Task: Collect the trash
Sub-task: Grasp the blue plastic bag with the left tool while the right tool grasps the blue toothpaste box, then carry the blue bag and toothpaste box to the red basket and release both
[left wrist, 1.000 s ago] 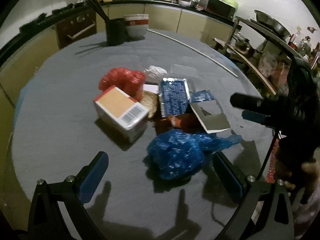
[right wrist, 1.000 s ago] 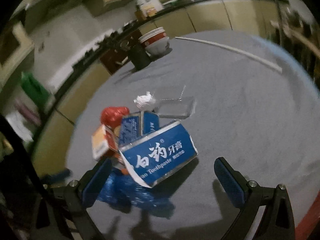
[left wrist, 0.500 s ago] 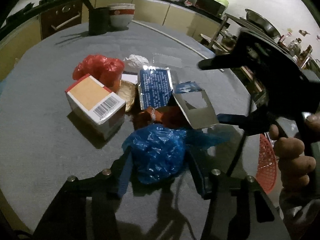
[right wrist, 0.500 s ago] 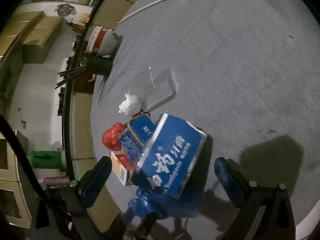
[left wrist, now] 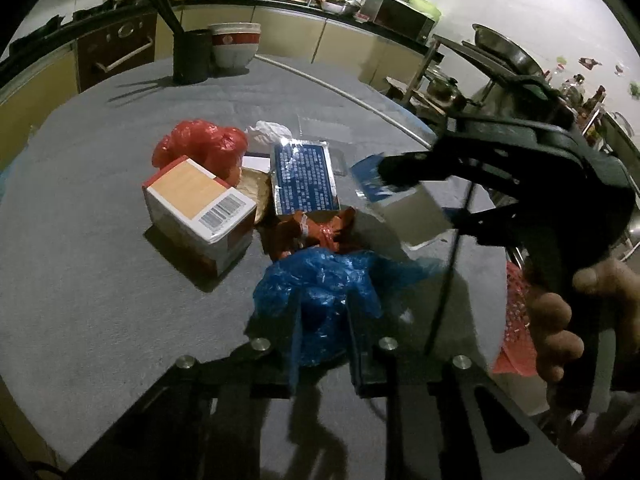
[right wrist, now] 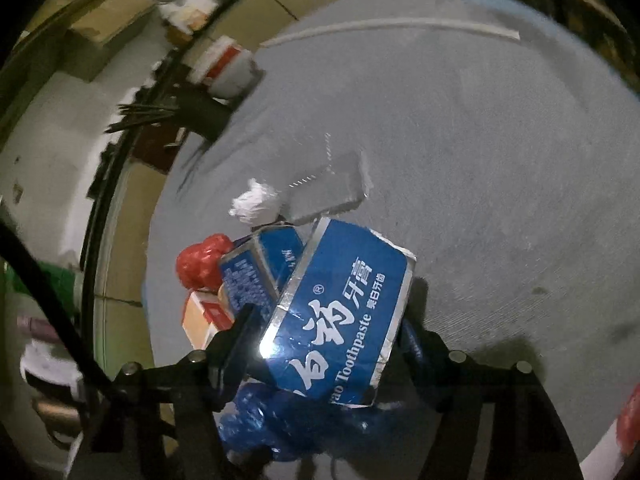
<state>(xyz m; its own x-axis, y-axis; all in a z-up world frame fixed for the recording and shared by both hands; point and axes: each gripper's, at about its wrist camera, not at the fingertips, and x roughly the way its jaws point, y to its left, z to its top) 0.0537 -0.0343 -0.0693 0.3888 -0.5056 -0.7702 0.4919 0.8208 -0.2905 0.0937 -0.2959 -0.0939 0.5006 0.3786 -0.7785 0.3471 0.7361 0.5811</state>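
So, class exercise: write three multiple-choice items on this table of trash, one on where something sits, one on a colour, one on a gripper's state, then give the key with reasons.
1. Where does the crumpled white paper lie?
A. Beyond the pile, next to the red plastic bag
B. Inside the bowl
C. On the floor

2. What colour is the toothpaste box between the right gripper's fingers?
A. Green
B. Blue with white lettering
C. Yellow

3. What is the left gripper doing?
A. Hanging wide open above the table
B. Gripping the barcoded carton
C. Pinching the blue plastic bag

Key:
1 A, the paper sits on the far side of the pile, right of the red bag.
2 B, the right wrist view shows a blue face with white print.
3 C, its jaws have just been closing and the bag bunches between them.
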